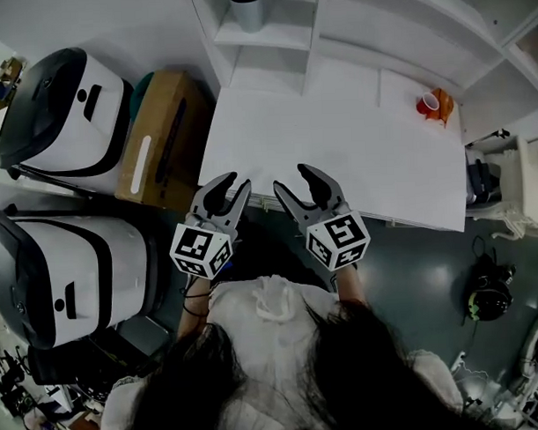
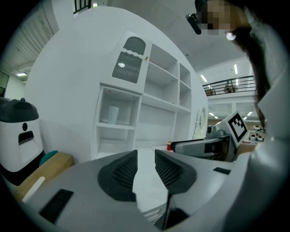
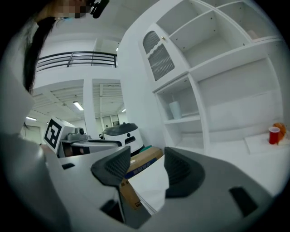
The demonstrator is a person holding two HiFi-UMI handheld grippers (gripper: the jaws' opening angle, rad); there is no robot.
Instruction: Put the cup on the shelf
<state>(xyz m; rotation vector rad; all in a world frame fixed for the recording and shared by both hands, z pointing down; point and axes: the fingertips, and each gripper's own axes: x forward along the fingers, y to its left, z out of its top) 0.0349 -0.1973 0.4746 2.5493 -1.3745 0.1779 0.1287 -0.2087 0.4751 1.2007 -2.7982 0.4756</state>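
Both grippers are held low over the near edge of the bench [image 1: 337, 146], side by side. On the left gripper [image 1: 235, 186] the jaws are narrow, with a slim gap and nothing between. On the right gripper [image 1: 294, 184] the jaws are moderately apart, also with nothing between. Nothing is gripped.

The red cup [image 1: 428, 104] is seen upright at the far right of the bench. It is touching or just beside an orange item [image 1: 444, 107]; which cannot be told. A grey cup [image 1: 247, 8] is already stood on the shelf [image 1: 276, 37], in the far left compartment. The red cup is judged to be the task's thing, not yet picked.

The step in hand is judged to be the reach to the red cup. The right gripper is nearer and should be used.
- Jaws should be opened wider than the cup before arrival.
- The cup should be approached from the near left, so the orange item is not knocked.
- Jaws should be closed on the cup wall at mid height, with the cup kept upright.
- The cup is likely light, so a soft squeeze is advised; otherwise it may be crushed or tipped.
- A free shelf compartment should be aimed for, with the shelf edge cleared on entry.
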